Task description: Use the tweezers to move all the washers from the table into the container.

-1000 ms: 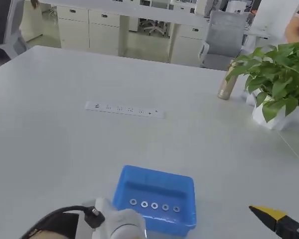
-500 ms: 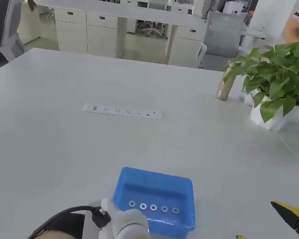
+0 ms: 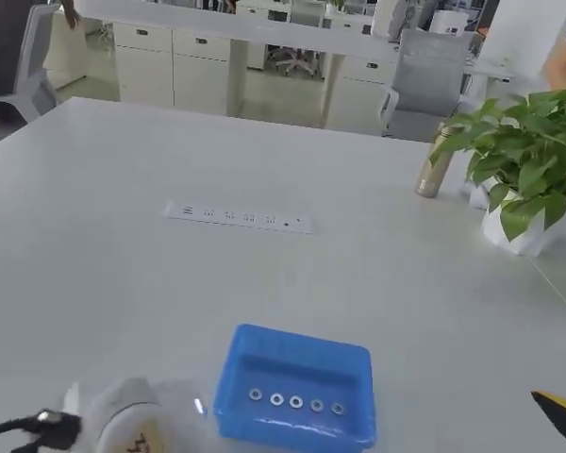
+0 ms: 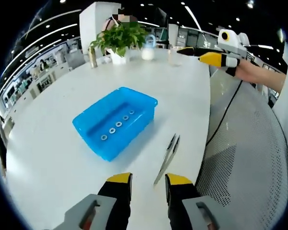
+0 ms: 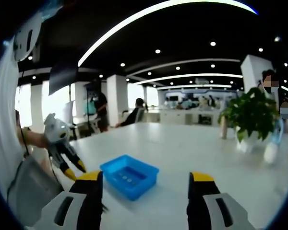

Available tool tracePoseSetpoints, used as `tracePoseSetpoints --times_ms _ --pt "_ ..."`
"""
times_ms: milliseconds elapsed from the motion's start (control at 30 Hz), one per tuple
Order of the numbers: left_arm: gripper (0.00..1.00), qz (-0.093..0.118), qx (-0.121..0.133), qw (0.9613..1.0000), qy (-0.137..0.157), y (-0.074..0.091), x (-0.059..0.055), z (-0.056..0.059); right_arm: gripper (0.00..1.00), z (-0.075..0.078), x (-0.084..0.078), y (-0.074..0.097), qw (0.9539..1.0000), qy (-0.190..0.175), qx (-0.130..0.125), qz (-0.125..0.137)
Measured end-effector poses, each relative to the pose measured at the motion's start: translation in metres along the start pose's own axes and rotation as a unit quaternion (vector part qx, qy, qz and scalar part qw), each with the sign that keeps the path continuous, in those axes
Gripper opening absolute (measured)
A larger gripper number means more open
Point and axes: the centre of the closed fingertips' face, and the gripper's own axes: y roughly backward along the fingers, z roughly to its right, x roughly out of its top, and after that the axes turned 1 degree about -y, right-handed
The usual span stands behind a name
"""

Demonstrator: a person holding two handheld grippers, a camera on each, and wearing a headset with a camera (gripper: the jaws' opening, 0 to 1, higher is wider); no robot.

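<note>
Open table [image 3: 94,283] surface lies left of the blue container [image 3: 302,342] and behind it up to the power strip [image 3: 238,217]. At the right a bottle [image 3: 432,170] and potted plant [image 3: 524,160] stand in the way

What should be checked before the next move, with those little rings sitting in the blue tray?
1. Washers in container: ok. Five washers lie in a row inside the blue container.
2. Tweezers held: not ok. The tweezers lie on the table, ungripped.
3. Left gripper free: ok, open and empty, just behind the tweezers.
4. Right gripper free: ok, open and empty.
5. Stray washers on the table: cannot tell; they are too small to rule out.
</note>
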Motion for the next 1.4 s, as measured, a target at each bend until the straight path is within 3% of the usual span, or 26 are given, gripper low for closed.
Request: tracePoseSetpoints --times_ms 100,167,267,300,333,367,433,467,567,600,633,767,800,933,1067,1200,1300,1333,1400 --pt "0.43 0.054 0.039 0.997 0.04 0.015 0.005 -0.008 0.74 0.001 0.001 0.0 1.0 -0.001 -0.002 0.004" --pt "0.49 0.098 0.06 0.9905 0.075 0.027 0.012 -0.012 0.75 0.003 0.001 0.0 1.0 0.001 -0.004 0.005" --pt "0.62 0.161 0.093 0.9768 0.107 0.045 0.023 -0.019 0.77 0.003 0.001 0.0 1.0 0.003 -0.005 0.004" --pt "0.66 0.179 0.105 0.9697 0.128 0.051 0.026 -0.022 0.78 0.004 0.001 0.001 0.9999 0.009 -0.007 0.001" --pt "0.71 0.19 0.11 0.9659 0.137 0.055 0.028 -0.023 0.79 0.005 0.002 0.001 0.9999 0.011 -0.008 0.0" --pt "0.74 0.213 0.122 0.959 0.142 0.062 0.034 -0.026 0.79 0.005 0.002 0.002 0.9999 0.013 -0.009 -0.001" --pt "0.79 0.233 0.143 0.9518 0.139 0.074 0.04 -0.029 0.82 0.006 0.005 0.004 0.9998 0.014 -0.012 0.0" --pt "0.81 0.237 0.147 0.9502 0.139 0.076 0.041 -0.03 0.84 0.007 0.006 0.005 0.9998 0.012 -0.014 0.0" --pt "0.85 0.266 0.174 0.9376 0.142 0.091 0.049 -0.033 0.91 0.009 0.01 0.008 0.9997 0.011 -0.022 0.005" --pt "0.86 0.267 0.173 0.9371 0.144 0.092 0.05 -0.033 0.94 0.01 0.011 0.009 0.9996 0.013 -0.025 0.005" --pt "0.88 0.278 0.178 0.9319 0.15 0.097 0.053 -0.032 0.95 0.011 0.012 0.009 0.9995 0.013 -0.027 0.005" --pt "0.95 0.292 0.193 0.9213 0.169 0.104 0.057 -0.031 0.99 0.017 0.014 0.011 0.9993 0.017 -0.034 0.006" --pt "0.98 0.298 0.208 0.915 0.176 0.108 0.058 -0.032 0.99 0.018 0.014 0.011 0.9994 0.015 -0.031 0.003" --pt "0.99 0.305 0.223 0.9055 0.193 0.112 0.064 -0.026 0.99 0.016 0.013 0.009 0.9995 0.019 -0.021 -0.011" --pt "0.99 0.296 0.246 0.9023 0.195 0.113 0.066 -0.025 0.99 0.011 0.015 0.006 0.9998 0.017 -0.006 -0.007" --pt "0.99 0.293 0.261 0.8988 0.194 0.117 0.073 -0.019 0.99 0.011 0.011 0.004 0.9985 0.051 0.0 -0.018" --pt "0.99 0.3 0.271 0.8947 0.189 0.122 0.078 -0.018 0.99 0.013 0.014 0.003 0.9994 0.035 0.003 -0.008" --pt "0.99 0.303 0.271 0.8942 0.187 0.123 0.081 -0.017 0.99 0.015 0.017 0.003 0.9997 0.025 0.001 0.006" --pt "0.99 0.302 0.27 0.8948 0.187 0.124 0.082 -0.017 0.99 0.018 0.016 0.002 0.9997 0.021 -0.004 0.009"
